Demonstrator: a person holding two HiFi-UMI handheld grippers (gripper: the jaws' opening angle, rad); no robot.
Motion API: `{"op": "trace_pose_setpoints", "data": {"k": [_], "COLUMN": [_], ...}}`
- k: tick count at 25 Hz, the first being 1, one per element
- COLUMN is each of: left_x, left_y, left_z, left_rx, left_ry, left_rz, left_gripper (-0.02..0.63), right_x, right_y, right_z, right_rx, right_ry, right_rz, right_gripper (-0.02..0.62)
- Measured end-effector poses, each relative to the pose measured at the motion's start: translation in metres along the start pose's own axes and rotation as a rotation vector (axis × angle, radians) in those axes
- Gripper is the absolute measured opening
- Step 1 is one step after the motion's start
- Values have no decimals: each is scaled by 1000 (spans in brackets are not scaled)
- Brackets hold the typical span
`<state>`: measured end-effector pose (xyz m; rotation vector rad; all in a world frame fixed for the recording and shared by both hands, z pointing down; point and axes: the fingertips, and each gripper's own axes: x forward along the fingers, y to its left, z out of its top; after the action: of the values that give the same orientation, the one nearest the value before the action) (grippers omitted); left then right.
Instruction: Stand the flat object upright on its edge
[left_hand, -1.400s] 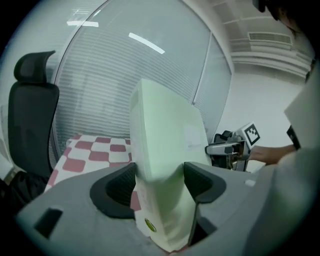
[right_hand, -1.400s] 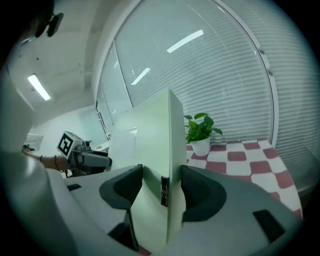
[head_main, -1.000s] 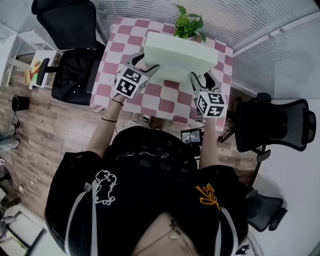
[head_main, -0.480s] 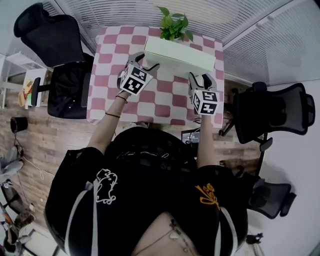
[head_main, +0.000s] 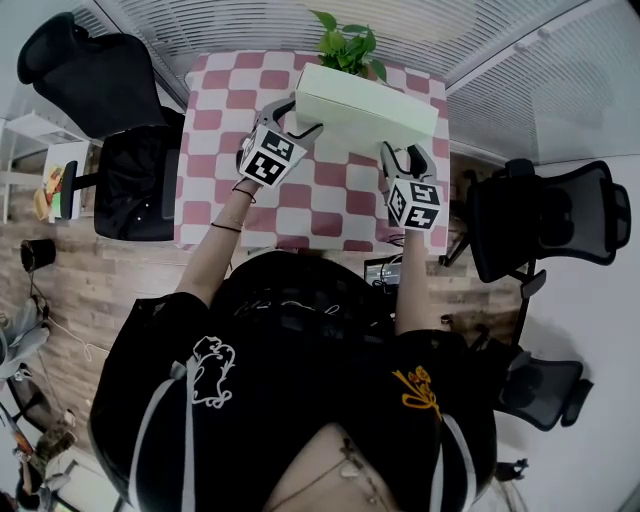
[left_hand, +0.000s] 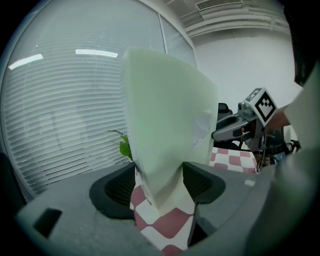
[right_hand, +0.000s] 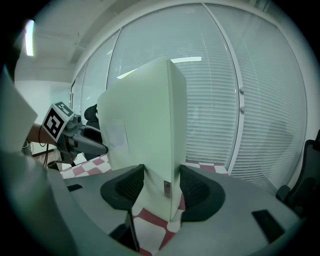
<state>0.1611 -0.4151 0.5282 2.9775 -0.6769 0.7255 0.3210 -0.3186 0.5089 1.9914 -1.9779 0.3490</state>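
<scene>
My left gripper (head_main: 295, 118) and right gripper (head_main: 403, 156): jaws clenched on box (head_main: 365, 105) ends. Keep level; seat lower edge squarely on counter (head_main: 330, 195) below.

Black top (head_main: 300, 400) bears white and yellow prints; grey left hand-held gripper (head_main: 295, 116) and right hand-held gripper (head_main: 405, 153) carry marker cubes (head_main: 267, 160).
</scene>
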Motion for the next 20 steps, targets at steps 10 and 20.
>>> {"op": "trace_pose_setpoints", "data": {"k": [10,20], "left_x": [7,-5], "left_y": [4,4], "left_z": [3,10], "left_rx": [-22,-26], "left_ry": [-7,-9], "left_rz": [-8,10], "left_gripper": [301,301], "right_x": [9,7], "right_y": [-5,-7], "right_z": [3,3], "right_rx": [40,72], "right_ry": [-8,-11], "right_rz": [-1,7], "right_gripper": [224,224]}}
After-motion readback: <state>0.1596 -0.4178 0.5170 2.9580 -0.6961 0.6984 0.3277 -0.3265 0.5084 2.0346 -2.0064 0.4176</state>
